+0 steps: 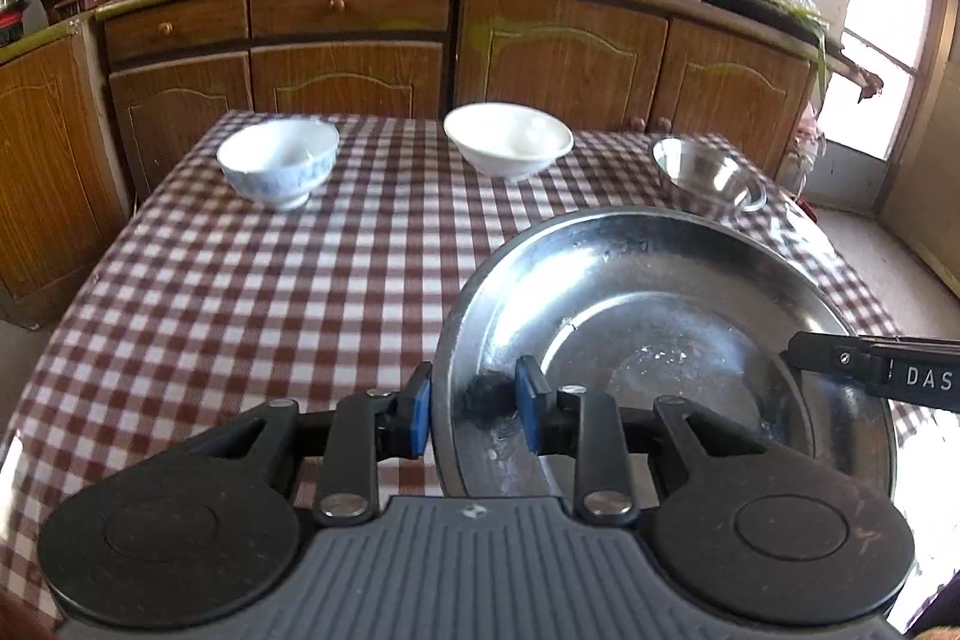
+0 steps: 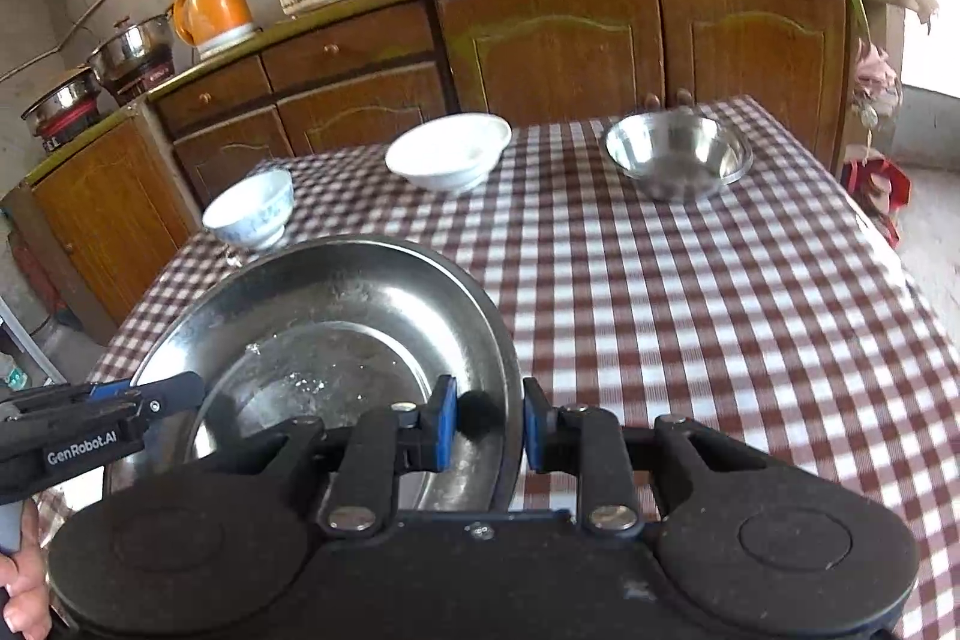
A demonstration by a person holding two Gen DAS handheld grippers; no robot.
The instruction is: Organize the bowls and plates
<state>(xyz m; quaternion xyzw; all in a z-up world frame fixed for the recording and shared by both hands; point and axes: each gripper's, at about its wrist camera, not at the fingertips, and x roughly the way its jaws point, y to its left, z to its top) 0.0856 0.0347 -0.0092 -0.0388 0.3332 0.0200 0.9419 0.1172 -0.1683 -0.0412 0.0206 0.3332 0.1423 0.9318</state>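
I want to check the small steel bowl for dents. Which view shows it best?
The right wrist view: the small steel bowl sits whole and unobstructed on the checked tablecloth. In the left wrist view the large steel plate hides the bowl's near edge and it looks smaller.

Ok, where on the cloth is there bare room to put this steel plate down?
Bare cloth lies between the steel plate and the bowl row, widest left before the blue-patterned bowl. The far edge is crowded: white bowl and steel bowl.
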